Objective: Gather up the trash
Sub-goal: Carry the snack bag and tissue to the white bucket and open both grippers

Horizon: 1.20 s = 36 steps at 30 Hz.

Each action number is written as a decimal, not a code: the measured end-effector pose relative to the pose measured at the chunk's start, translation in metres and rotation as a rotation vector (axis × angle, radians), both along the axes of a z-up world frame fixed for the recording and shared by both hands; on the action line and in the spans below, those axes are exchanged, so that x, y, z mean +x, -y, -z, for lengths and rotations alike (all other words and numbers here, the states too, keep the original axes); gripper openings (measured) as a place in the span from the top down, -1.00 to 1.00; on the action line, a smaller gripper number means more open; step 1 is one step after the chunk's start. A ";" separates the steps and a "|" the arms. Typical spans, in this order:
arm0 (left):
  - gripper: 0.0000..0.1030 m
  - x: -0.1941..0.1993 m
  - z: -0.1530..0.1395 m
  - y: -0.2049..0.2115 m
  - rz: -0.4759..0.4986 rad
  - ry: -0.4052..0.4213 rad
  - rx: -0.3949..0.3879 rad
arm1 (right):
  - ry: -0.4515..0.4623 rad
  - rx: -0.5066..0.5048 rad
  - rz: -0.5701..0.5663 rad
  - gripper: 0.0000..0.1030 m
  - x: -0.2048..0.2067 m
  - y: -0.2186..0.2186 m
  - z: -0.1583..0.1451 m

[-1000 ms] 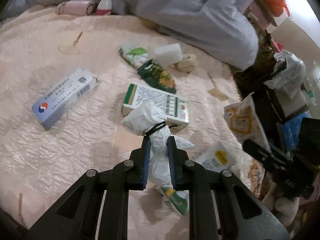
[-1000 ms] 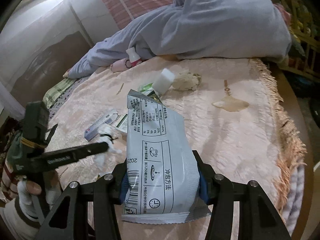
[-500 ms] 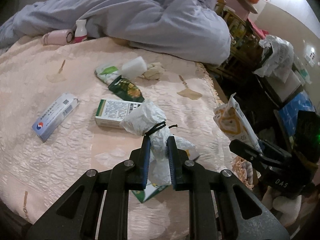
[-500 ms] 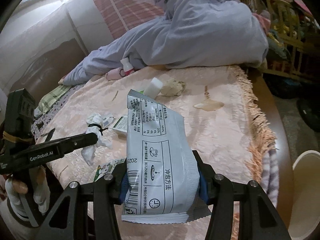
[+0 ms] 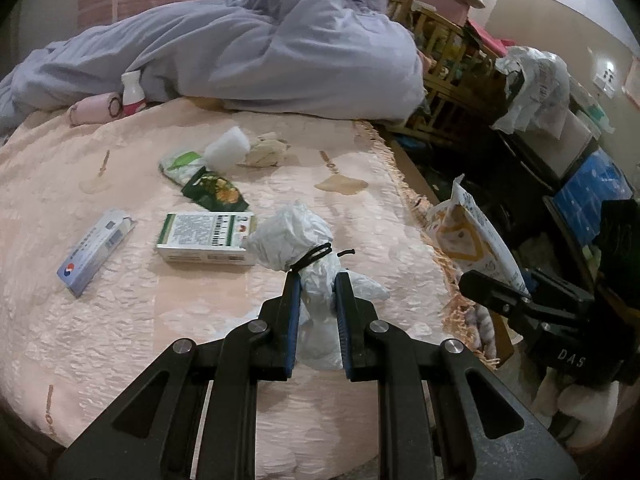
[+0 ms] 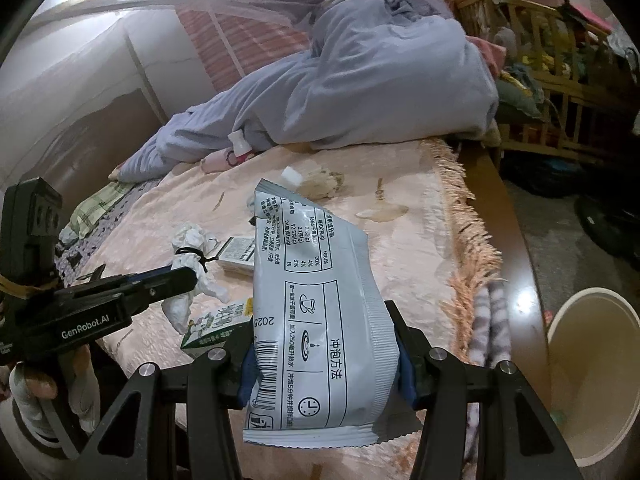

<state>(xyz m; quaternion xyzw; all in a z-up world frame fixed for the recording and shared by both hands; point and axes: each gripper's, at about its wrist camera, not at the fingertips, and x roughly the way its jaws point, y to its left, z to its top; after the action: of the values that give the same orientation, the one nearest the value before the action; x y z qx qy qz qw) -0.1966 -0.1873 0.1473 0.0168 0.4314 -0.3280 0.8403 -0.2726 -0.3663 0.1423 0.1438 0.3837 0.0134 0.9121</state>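
My left gripper [image 5: 316, 280] is shut on a crumpled white bag tied with a black band [image 5: 296, 240], held just above the pink bedspread [image 5: 120, 320]. The same bag [image 6: 188, 240] and the left gripper [image 6: 188, 280] show at the left of the right wrist view. My right gripper [image 6: 324, 348] is shut on a grey and white food packet [image 6: 320, 308], which stands upright between the jaws; that packet [image 5: 472, 232] and the right gripper [image 5: 492, 292] show beyond the bed's edge in the left wrist view. A beige bin [image 6: 592, 376] stands on the floor at lower right.
On the bedspread lie a green and white box [image 5: 204, 236], a blue and white box [image 5: 96, 252], a dark green wrapper [image 5: 216, 192], a white foam block [image 5: 228, 148], a crumpled tissue [image 5: 268, 150] and a small carton [image 6: 216, 328]. A grey quilt [image 5: 260, 48] covers the far side. Cluttered shelves [image 5: 560, 140] stand right.
Both grippers have drawn back and up from the bed toward its fringed edge, each keeping its load. The bin has come into the right wrist view.
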 end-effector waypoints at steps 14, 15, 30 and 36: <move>0.72 -0.024 0.000 0.046 0.088 0.010 0.008 | 0.004 -0.007 0.084 -0.01 -0.034 0.036 -0.003; 0.72 -0.025 0.001 0.049 0.094 0.011 0.009 | 0.004 -0.007 0.089 -0.01 -0.035 0.040 -0.003; 0.72 -0.050 0.008 0.116 0.213 0.006 0.023 | -0.020 -0.020 0.222 -0.01 -0.079 0.101 0.005; 0.72 -0.061 0.014 0.148 0.268 0.002 0.031 | -0.044 -0.030 0.280 -0.01 -0.096 0.133 0.012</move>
<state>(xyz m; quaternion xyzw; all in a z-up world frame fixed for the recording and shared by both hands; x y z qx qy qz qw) -0.2578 -0.3350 0.1335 0.0877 0.4296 -0.4305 0.7889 -0.3687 -0.4994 0.1299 0.1827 0.3801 -0.1228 0.8983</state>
